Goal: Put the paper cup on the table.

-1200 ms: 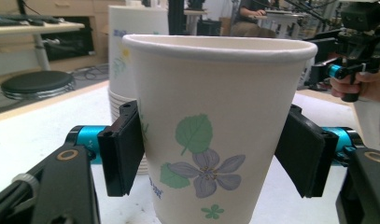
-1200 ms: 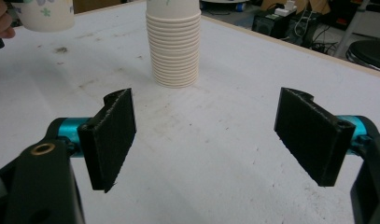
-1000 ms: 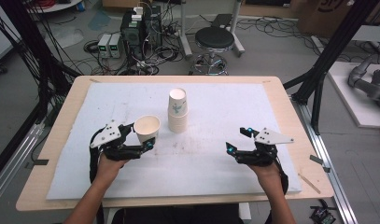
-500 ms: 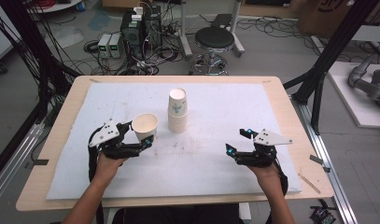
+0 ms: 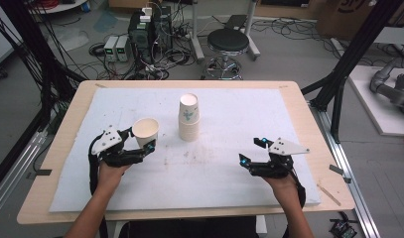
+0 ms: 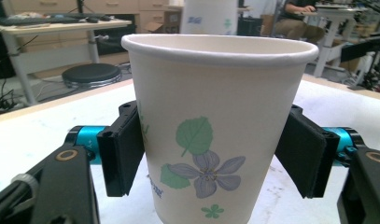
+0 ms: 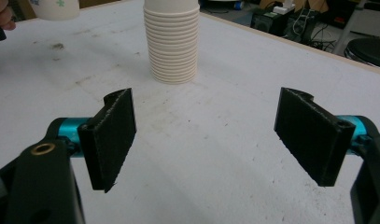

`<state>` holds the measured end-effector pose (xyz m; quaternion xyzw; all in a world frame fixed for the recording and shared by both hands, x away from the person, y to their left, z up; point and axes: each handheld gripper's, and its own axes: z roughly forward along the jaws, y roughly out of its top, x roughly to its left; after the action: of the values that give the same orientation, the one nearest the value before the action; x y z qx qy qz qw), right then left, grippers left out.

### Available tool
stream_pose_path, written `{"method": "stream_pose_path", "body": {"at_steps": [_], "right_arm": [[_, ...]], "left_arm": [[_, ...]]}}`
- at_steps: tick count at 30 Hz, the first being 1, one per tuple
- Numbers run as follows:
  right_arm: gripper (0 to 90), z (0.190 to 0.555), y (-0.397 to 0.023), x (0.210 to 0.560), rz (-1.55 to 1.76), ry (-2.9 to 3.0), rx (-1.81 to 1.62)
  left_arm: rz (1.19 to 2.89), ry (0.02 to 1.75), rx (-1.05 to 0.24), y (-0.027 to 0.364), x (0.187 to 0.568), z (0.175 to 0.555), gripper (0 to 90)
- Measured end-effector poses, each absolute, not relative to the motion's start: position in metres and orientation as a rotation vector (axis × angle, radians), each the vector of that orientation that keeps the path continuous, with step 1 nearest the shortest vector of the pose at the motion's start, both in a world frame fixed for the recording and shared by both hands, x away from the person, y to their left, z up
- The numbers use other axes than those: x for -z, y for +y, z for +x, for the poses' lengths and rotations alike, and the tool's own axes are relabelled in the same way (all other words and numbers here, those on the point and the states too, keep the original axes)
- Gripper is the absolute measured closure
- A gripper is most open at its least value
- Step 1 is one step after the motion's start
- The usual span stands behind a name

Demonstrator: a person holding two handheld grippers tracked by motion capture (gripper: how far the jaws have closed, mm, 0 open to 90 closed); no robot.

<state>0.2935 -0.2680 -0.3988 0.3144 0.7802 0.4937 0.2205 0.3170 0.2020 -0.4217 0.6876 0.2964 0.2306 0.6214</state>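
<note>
A person's left gripper (image 5: pixel 142 144) holds a white paper cup printed with a blue flower and green leaves (image 5: pixel 145 133) at the tabletop's 9 o'clock side, its black fingers (image 6: pixel 124 149) set against the cup's lower wall on either side. The cup stands upright, mouth open to the ceiling, with the grip low on the body, likely so that the rim stays free and the thin wall is not crushed. In the left gripper view the right-hand pad meets the wall less plainly than the left one. From the high view it is hard to tell whether the base rests on the white padded tabletop (image 5: pixel 229 173) or hangs just above it.

At the centre, toward 12 o'clock, a tall stack of matching white paper cups (image 5: pixel 189 118) stands upright and apart from the held cup, apparently the supply the single cup belongs to.

At 3 o'clock the right gripper (image 5: pixel 252 150) waits low over the sheet, fingers (image 7: pixel 112 137) spread wide and empty, pointed toward the stack.

Compared with a second ago, the held cup and left hand have shifted only slightly to the left, away from the stack; the right hand has not moved.
</note>
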Motion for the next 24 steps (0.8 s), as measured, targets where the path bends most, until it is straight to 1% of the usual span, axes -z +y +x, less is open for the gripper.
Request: {"method": "stream_pose_path", "body": {"at_steps": [6, 10, 16, 19, 21, 24], "right_arm": [[21.1, 0.293, -0.268, 0.401, 0.864, 2.174, -1.362], [21.1, 0.294, -0.269, 0.401, 0.862, 2.169, -1.366], [21.1, 0.294, -0.269, 0.400, 0.859, 2.166, -1.366], [21.1, 0.295, -0.268, 0.400, 0.862, 2.173, -1.367], [21.1, 0.295, -0.268, 0.400, 0.862, 2.176, -1.362], [21.1, 0.294, -0.268, 0.399, 0.862, 2.173, -1.363]], "left_arm": [[1.590, 0.779, -0.554, 0.211, 0.431, 0.326, 29.2], [1.586, 0.813, -0.565, 0.213, 0.432, 0.332, 29.3], [1.623, 0.899, -0.567, 0.219, 0.439, 0.358, 29.9], [1.624, 0.924, -0.567, 0.221, 0.444, 0.364, 30.1], [1.633, 0.976, -0.554, 0.222, 0.450, 0.369, 29.9], [1.662, 1.038, -0.570, 0.224, 0.455, 0.372, 29.8]]}}
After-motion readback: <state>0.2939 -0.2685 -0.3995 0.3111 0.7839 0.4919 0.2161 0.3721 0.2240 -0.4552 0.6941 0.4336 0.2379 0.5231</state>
